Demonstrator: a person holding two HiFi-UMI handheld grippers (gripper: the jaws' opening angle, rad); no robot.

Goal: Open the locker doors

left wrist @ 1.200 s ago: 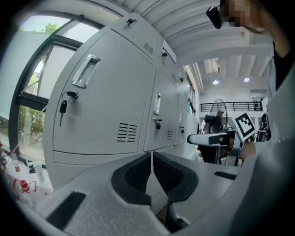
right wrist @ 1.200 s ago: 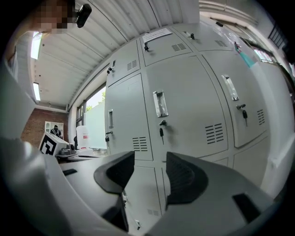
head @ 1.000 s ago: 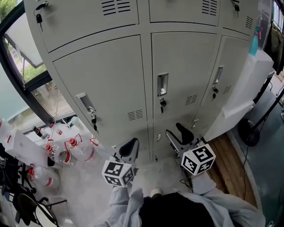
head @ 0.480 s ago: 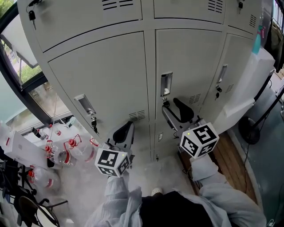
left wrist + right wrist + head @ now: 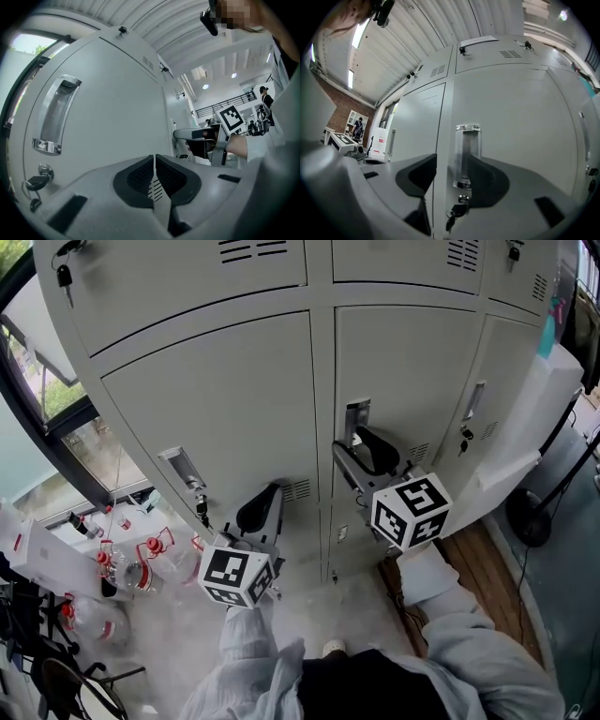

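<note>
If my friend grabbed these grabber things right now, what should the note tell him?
Left gripper: shut and empty, close to the left door; the left door's handle is untouched.
Right gripper: open, aimed at the middle door's handle, not gripping it.
Done: nothing; every locker door in view is closed, with keys hanging in the locks.
Left: take each handle and pull the doors open.

The right gripper (image 5: pixel 361 457) sits just before the middle door's handle (image 5: pixel 353 418), the left gripper (image 5: pixel 265 499) to its left before the neighbouring door (image 5: pixel 225 413), right of that door's handle (image 5: pixel 181 463), with bottles (image 5: pixel 155 554) on the floor (image 5: pixel 187 634) further left.
</note>
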